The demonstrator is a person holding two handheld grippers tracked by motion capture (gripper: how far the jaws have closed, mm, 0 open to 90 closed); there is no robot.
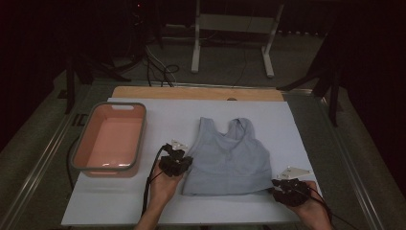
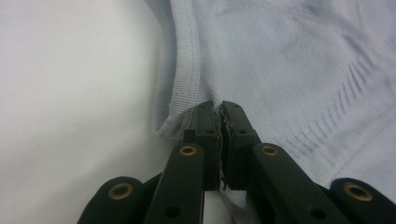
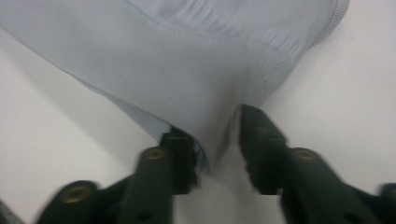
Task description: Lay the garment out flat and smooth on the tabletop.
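A pale blue sleeveless top (image 1: 227,155) lies flat on the white sheet (image 1: 158,115), straps toward the far side. My left gripper (image 1: 186,162) sits at the top's left side edge. In the left gripper view its jaws (image 2: 218,106) are pressed together on the ribbed armhole hem of the top (image 2: 280,60). My right gripper (image 1: 273,184) rests at the top's near right corner. In the right gripper view its jaws (image 3: 214,122) stand apart, with a fold of the top's lower corner (image 3: 187,60) between them; the right jaw is off the cloth.
A pink basin with a grey rim (image 1: 142,134) stands on the left of the sheet, close to my left gripper. A wooden table edge (image 1: 191,92) runs along the far side. Beyond it are cables and a white stand on the floor.
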